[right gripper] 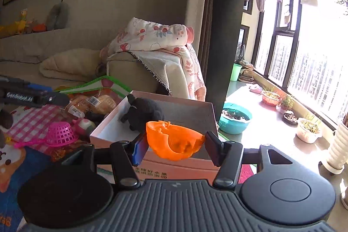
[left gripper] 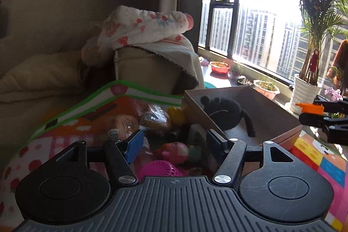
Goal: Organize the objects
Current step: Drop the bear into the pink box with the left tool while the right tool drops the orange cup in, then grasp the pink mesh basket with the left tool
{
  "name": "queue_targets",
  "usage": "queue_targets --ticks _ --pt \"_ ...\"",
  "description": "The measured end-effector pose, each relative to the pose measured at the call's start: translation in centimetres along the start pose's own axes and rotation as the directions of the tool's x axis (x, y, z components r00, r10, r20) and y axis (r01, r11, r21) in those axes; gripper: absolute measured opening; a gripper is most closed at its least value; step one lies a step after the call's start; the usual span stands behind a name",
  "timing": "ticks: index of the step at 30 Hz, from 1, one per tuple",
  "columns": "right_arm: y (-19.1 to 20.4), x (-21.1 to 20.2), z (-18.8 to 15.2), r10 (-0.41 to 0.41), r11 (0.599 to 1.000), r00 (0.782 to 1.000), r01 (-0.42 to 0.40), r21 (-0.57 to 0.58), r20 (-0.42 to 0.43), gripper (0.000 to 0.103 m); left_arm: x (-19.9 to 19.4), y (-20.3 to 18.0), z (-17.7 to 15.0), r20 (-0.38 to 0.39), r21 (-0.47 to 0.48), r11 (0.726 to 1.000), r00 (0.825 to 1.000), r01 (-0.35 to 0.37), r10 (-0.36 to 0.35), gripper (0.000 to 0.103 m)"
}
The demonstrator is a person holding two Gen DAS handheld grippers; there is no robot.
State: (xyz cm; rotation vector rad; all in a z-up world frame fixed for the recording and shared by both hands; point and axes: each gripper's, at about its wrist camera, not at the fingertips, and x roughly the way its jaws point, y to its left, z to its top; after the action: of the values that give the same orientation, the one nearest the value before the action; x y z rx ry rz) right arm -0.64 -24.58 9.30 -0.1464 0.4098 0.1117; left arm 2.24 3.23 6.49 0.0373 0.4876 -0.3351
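Note:
My right gripper [right gripper: 175, 146] is shut on an orange plastic bowl-shaped toy [right gripper: 174, 140], held just in front of the near wall of a cardboard box [right gripper: 174, 163]. A black plush toy [right gripper: 141, 113] lies inside the box. In the left wrist view my left gripper [left gripper: 174, 141] stands open above a pile of toys: a pink plush [left gripper: 174, 152], a pink mesh basket [left gripper: 159, 170] and bagged bread [left gripper: 155, 117]. Nothing sits between its pads. The box [left gripper: 267, 121] with the black plush [left gripper: 226, 112] lies to its right, and the right gripper [left gripper: 313, 114] shows at the right edge.
A colourful play mat [left gripper: 322, 162] covers the floor. A sofa [right gripper: 134, 73] draped with a floral blanket [right gripper: 156, 36] stands behind the pile. Plant pots [right gripper: 308, 128], a teal basin [right gripper: 235, 120] and a white ribbed planter [right gripper: 338, 154] line the window side.

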Motion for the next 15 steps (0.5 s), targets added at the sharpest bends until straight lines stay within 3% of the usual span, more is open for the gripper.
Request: queue_targets --ticks 2,3,4,6,8,15 --pt "0.1 1.6 1.6 -0.007 1.000 1.000 0.007 0.022 0.017 0.062 -0.8 0.7 -1.5 -0.045 0.054 0.998 0.999 0.013 -0.011 0.069" --pt "0.2 2.5 2.3 -0.017 0.999 1.000 0.016 0.034 0.014 0.084 -1.0 1.0 -2.2 -0.074 0.084 0.996 0.997 0.027 -0.021 0.069" --pt "0.4 3.3 2.7 -0.028 0.999 1.000 0.028 0.040 0.007 0.098 -1.2 1.1 -2.9 -0.102 0.115 0.992 0.994 0.042 -0.030 0.069" --pt "1.0 4.0 3.0 -0.046 0.998 0.999 0.046 0.045 0.007 0.098 -1.5 1.2 -4.0 -0.129 0.176 0.983 0.991 0.059 -0.037 0.069" --pt "2.1 4.1 2.5 -0.006 0.999 1.000 0.006 0.038 -0.010 0.099 -1.7 1.5 -4.7 -0.120 0.197 0.979 0.992 0.059 -0.035 0.069" --pt "5.9 1.3 -1.6 0.070 0.994 0.996 -0.075 -0.082 -0.063 0.103 1.5 2.6 -3.3 -0.128 0.090 0.990 0.987 0.108 -0.096 0.069"
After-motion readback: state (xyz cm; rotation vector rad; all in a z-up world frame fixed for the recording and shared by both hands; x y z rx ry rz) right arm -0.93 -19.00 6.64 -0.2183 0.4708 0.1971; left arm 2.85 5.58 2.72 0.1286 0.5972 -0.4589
